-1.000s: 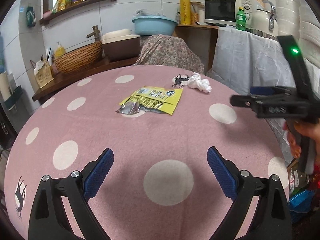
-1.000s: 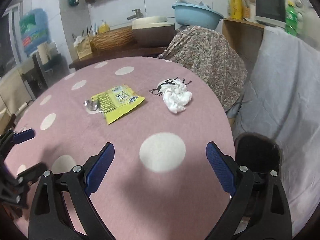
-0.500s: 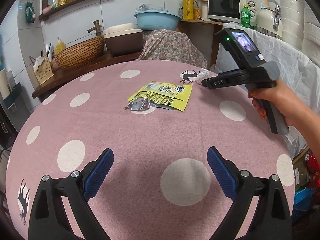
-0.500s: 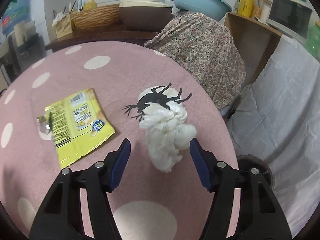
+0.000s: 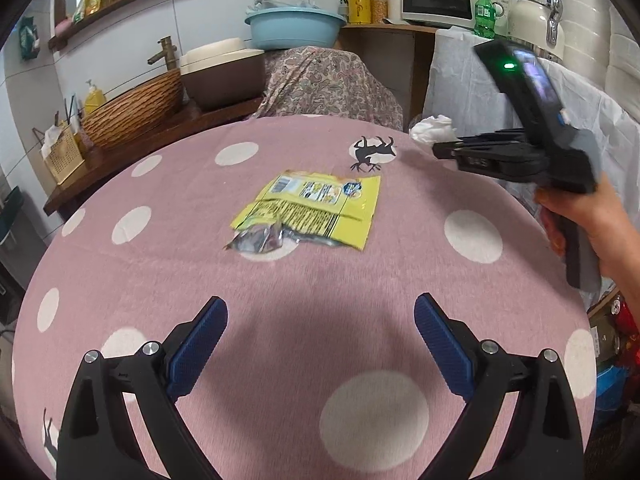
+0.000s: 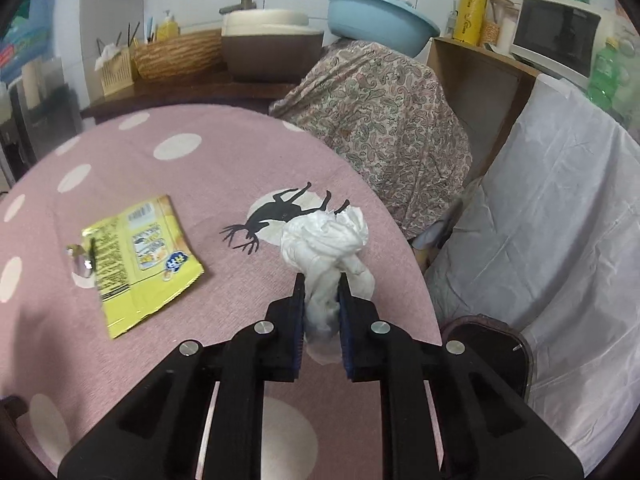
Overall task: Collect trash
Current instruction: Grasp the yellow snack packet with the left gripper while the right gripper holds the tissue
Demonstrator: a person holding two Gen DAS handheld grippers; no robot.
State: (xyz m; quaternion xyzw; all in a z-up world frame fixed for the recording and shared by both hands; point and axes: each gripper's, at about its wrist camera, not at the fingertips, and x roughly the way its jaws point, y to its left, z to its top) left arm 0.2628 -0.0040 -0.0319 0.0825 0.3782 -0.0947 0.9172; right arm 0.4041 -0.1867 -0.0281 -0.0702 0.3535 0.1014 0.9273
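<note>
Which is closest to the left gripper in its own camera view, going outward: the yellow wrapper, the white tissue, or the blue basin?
From the left gripper:
1. Yellow wrapper, flat on the table's middle, straight ahead.
2. White tissue, past the far right edge of the table, pinched by the right gripper.
3. Blue basin, beyond the table, up on the covered stand.

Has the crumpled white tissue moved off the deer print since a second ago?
Yes. The white tissue, pinched in the right gripper, has shifted off the deer print toward the table's near-right edge; in the left wrist view it sits right of the deer.
</note>
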